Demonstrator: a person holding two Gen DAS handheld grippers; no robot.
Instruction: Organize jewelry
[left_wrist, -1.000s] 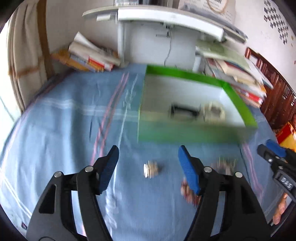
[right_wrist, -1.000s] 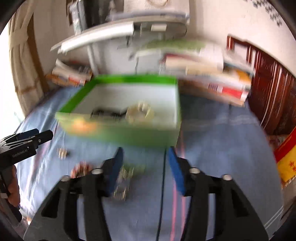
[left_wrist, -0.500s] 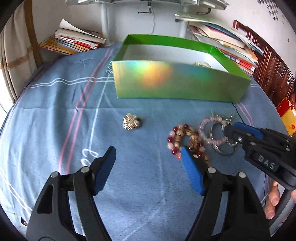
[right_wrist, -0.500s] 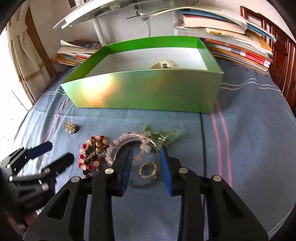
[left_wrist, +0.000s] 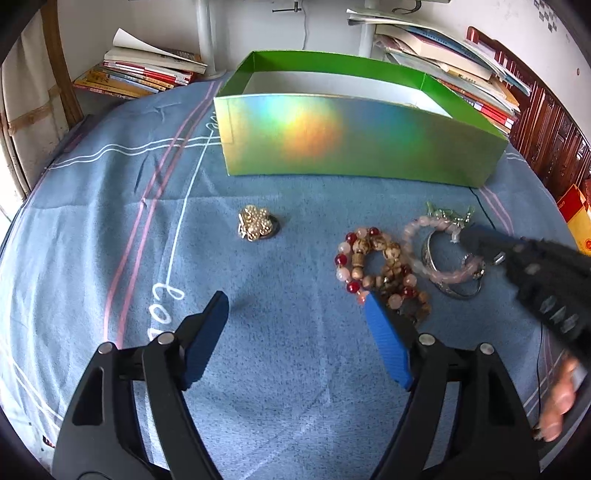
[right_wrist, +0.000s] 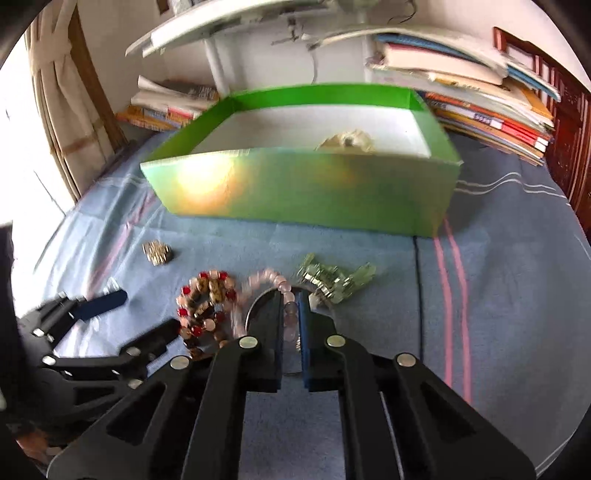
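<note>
Closing the right hand-held gripper (right_wrist: 291, 314) almost fully on the pink bead bracelet (right_wrist: 273, 284), at about 12 o'clock from its jaws, with the beads pinched between the pads, probably for lifting it into the green box (right_wrist: 303, 192) farther at 12 o'clock. Opening the left hand-held gripper (left_wrist: 295, 325) wide and holding nothing, hovering above the blue cloth (left_wrist: 110, 221) with the gold brooch (left_wrist: 256, 223) at 11 o'clock and the red and brown bead bracelet (left_wrist: 380, 266) at 1 o'clock, seemingly preparing for the next piece.
</note>
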